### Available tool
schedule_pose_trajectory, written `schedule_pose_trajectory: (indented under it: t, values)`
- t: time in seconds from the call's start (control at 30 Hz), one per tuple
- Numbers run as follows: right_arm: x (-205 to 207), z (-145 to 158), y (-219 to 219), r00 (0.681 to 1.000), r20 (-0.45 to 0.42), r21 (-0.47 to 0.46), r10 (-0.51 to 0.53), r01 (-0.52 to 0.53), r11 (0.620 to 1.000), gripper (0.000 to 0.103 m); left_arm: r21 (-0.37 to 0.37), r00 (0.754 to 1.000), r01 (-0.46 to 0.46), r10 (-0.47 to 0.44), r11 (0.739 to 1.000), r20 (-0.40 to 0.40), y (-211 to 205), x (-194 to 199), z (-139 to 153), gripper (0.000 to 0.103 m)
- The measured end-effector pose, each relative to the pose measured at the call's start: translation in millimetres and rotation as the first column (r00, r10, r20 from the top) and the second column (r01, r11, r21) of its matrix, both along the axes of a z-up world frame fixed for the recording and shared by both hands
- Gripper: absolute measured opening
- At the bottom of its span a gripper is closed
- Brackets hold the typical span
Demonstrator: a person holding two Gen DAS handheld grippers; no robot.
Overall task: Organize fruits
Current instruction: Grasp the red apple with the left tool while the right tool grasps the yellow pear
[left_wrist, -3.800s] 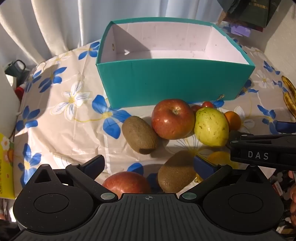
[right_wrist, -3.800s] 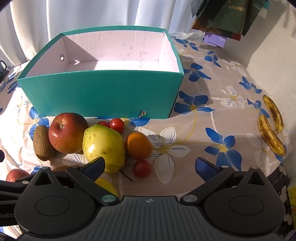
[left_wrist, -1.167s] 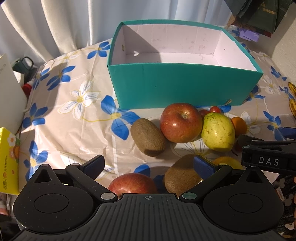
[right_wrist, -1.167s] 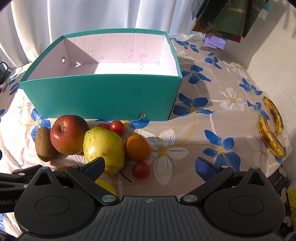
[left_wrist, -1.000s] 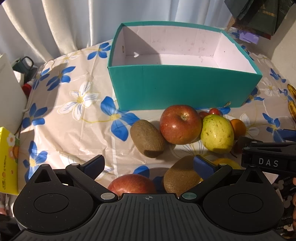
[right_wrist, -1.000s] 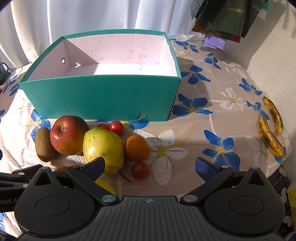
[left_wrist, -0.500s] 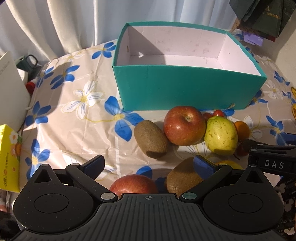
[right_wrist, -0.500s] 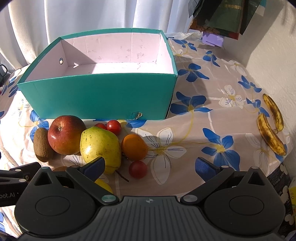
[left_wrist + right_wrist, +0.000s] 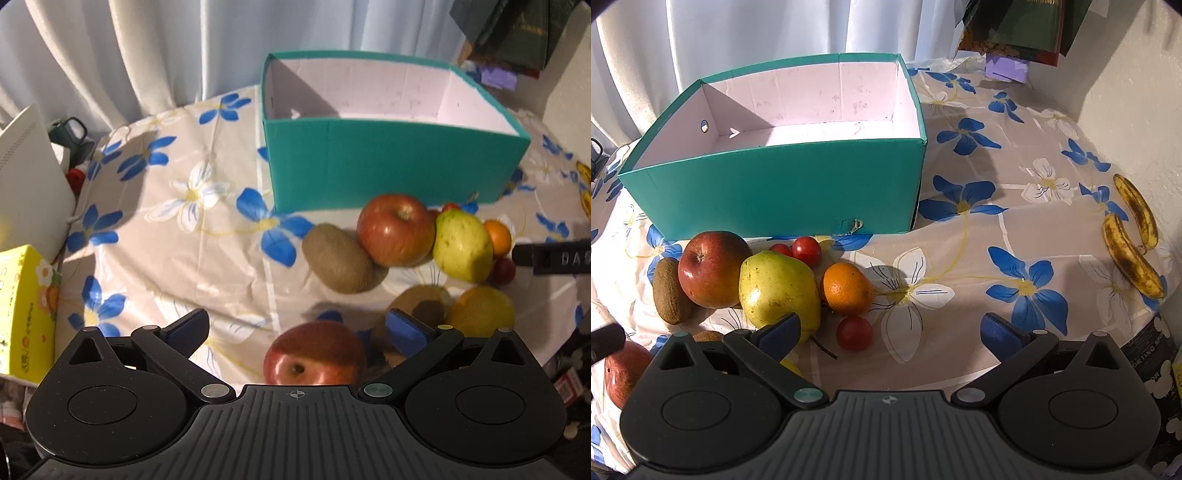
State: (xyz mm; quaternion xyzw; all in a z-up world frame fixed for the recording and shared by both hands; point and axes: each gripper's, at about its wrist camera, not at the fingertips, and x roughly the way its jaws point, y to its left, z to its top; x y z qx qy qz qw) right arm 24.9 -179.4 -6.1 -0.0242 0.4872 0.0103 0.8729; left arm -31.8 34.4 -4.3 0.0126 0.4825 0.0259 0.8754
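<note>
Spread across the flower-printed surface [image 9: 1015, 229], the fruits can be counted: two red apples — one [image 9: 711, 268] beside the box, one [image 9: 314, 354] at the near edge — two brown kiwis [image 9: 338, 258] [image 9: 421, 306], one yellow-green pear [image 9: 777, 288], one orange mandarin [image 9: 846, 286], one yellow lemon [image 9: 480, 312], three small red cherry tomatoes [image 9: 854, 333] [image 9: 807, 250] [image 9: 781, 250] and two spotted bananas [image 9: 1132, 254] well apart at the right. All lie outside the open teal cardboard box [image 9: 783, 184], which is seen empty. The left hand-held gripper [image 9: 295, 328] is held with its blue pads wide apart over the near apple; the right hand-held gripper [image 9: 890, 332] is likewise spread, nothing between its pads. "DAS" is read on its side in the left view.
</note>
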Motion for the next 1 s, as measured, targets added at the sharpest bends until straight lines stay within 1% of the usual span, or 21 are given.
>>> schedule_pose_trajectory:
  t: [0.07,0.1,0.17,0.23,0.27,0.33,0.4,0.43,0.53,0.67,0.8,0.83,0.87,0.9,0.93,1.0]
  values:
    - [1.0,-2.0,-0.4,1.0,-0.005,0.005,0.001,-0.001,1.0,0.103,0.02,1.0,0.016,-0.016,1.0,0.005,1.1,-6.6,-6.0,0.103]
    - [1.3,-2.9,-0.5,1.0,-0.009,0.008,0.001,-0.001,1.0,0.103,0.012,1.0,0.021,-0.021,1.0,0.005,2.4,-8.1,-8.0,0.103]
    - [1.6,-4.1,-0.7,1.0,-0.015,0.014,0.003,-0.003,1.0,0.103,-0.019,1.0,0.002,-0.002,1.0,0.006,6.8,-9.6,-10.6,0.103]
    - [1.2,-4.8,-0.2,1.0,-0.016,0.016,0.009,-0.008,1.0,0.103,-0.045,0.999,-0.009,0.011,0.999,0.036,11.0,-13.5,-11.2,0.103]
    - [0.9,-4.9,0.0,1.0,-0.016,0.015,0.01,-0.01,1.0,0.103,-0.045,0.999,-0.006,0.008,0.999,0.052,12.1,-15.0,-10.9,0.103]
    - [0.1,-4.9,0.4,1.0,-0.018,0.015,0.011,-0.011,1.0,0.103,-0.014,0.998,0.013,-0.013,1.0,0.059,9.3,-15.5,-11.4,0.103]
    - [-1.0,-4.9,-0.5,1.0,-0.019,0.018,0.01,-0.009,1.0,0.103,0.016,0.998,0.047,-0.048,0.999,0.042,7.5,-14.8,-14.8,0.103]
    - [-1.4,-4.7,-1.2,1.0,-0.02,0.019,0.008,-0.008,1.0,0.103,0.02,0.998,0.056,-0.056,0.998,0.036,7.5,-14.4,-16.0,0.103]
    - [-3.7,-3.6,-4.3,1.0,-0.014,0.02,0.007,-0.007,1.0,0.103,-0.013,0.996,0.083,-0.082,0.996,0.024,10.4,-13.0,-19.1,0.103]
    - [-6.0,-1.7,-7.3,1.0,0.0,0.026,0.007,-0.007,1.0,0.103,-0.006,0.991,0.132,-0.132,0.991,0.01,8.9,-12.1,-24.5,0.103]
    - [-7.2,0.1,-9.5,1.0,0.012,0.035,0.003,-0.003,0.999,0.103,-0.047,0.987,0.159,-0.16,0.986,-0.009,11.0,-9.4,-28.1,0.103]
    - [-7.5,0.2,-9.3,1.0,0.012,0.036,0.003,-0.003,0.999,0.103,-0.043,0.985,0.17,-0.171,0.985,-0.016,10.2,-8.2,-29.7,0.101]
    - [-7.3,0.2,-9.3,1.0,0.013,0.036,0.002,-0.003,0.999,0.103,-0.042,0.983,0.183,-0.184,0.982,-0.024,9.5,-7.2,-31.5,0.09]
    - [-7.7,0.3,-9.3,1.0,0.014,0.036,0.002,-0.003,0.999,0.103,-0.063,0.979,0.195,-0.198,0.979,-0.044,10.0,-6.0,-33.5,0.085]
    - [-7.5,0.4,-9.3,1.0,0.013,0.036,0.003,-0.003,0.999,0.103,-0.091,0.976,0.204,-0.21,0.975,-0.064,11.0,-5.0,-35.5,0.075]
    - [-7.7,1.5,-9.7,1.0,0.018,0.038,0.006,-0.007,0.999,0.103,-0.1,0.972,0.215,-0.223,0.972,-0.078,11.2,-3.9,-38.8,0.076]
